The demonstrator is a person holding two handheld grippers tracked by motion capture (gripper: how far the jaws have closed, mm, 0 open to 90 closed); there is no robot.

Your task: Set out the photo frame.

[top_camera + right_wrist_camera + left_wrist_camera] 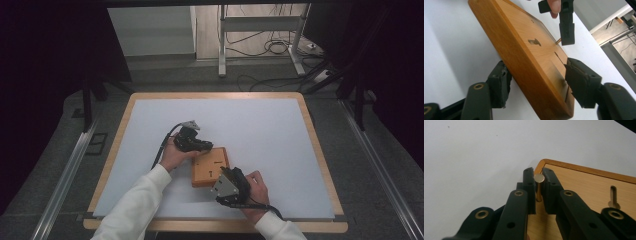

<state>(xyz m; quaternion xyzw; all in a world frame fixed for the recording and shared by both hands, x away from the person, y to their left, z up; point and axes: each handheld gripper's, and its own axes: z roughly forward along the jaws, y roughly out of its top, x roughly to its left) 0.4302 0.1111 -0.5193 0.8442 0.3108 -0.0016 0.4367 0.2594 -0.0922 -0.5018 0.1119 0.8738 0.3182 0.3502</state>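
Here, a flat wooden board (210,167) lies on the white worktop (260,130), near the person's side. It is square, smooth and orange-brown, with a raised rim and small cut-out slots in its top.

The left tongs (204,146) are clenched on a thin metal pin (539,185). The pin is shiny, round and gold-coloured, with a flat top. It stands upright near a corner of the board, and its lower end meets the wood. The tongs probably grip it near the top so it stays straight while it goes in or comes out of its hole.

The right tongs (223,176) sit at the board's near edge. In the right gripper view, one black jaw is on each side of the thick board. The jaw on the top side seems to touch the wood, but the jaw on the worktop side has a small gap, so the board is not yet pinched. These tongs are likely there to keep the board from sliding while the pin is worked.

The black jaws look hard and blocky, with little brass rings.
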